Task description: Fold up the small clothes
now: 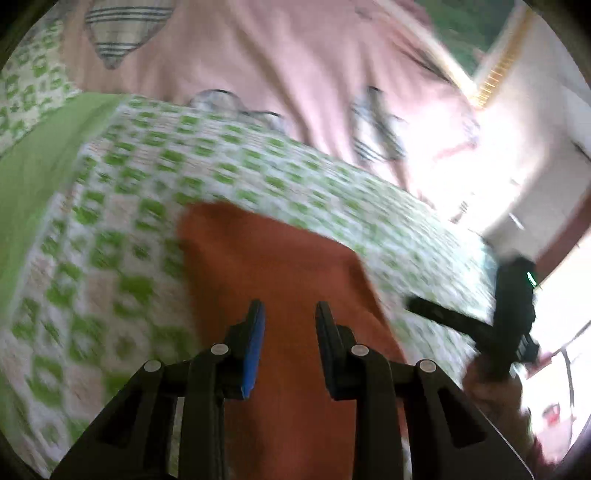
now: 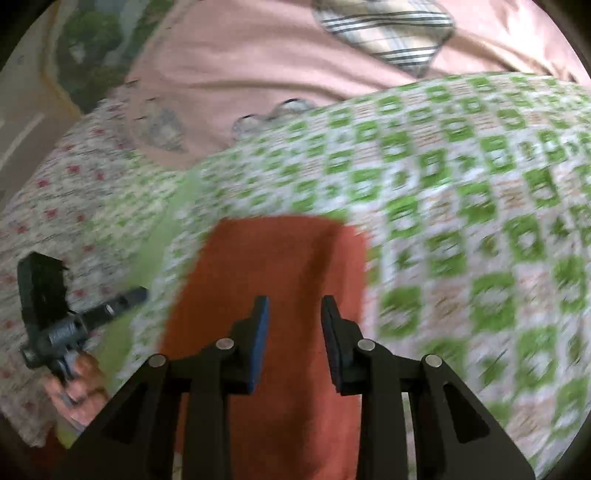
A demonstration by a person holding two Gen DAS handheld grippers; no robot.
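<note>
An orange cloth (image 1: 277, 258) lies flat on a green and white checked bedspread (image 1: 129, 221). My left gripper (image 1: 290, 306) hovers over the cloth's near part, open, with orange fabric showing through the gap and nothing pinched. In the right wrist view the same orange cloth (image 2: 280, 251) runs away from me, its far edge straight. My right gripper (image 2: 295, 301) is open above it too, pads apart. Each view catches the other tool at its side: a black finger of the right one (image 1: 436, 314), and a black finger of the left one (image 2: 122, 299) with a hand (image 2: 77, 384) on its handle.
A pink blanket (image 1: 258, 55) with plaid patches (image 2: 388, 33) lies beyond the bedspread. A white sheet with small red flowers (image 2: 55, 192) covers the left side. Bright light washes out the right of the left wrist view. Both views are blurred.
</note>
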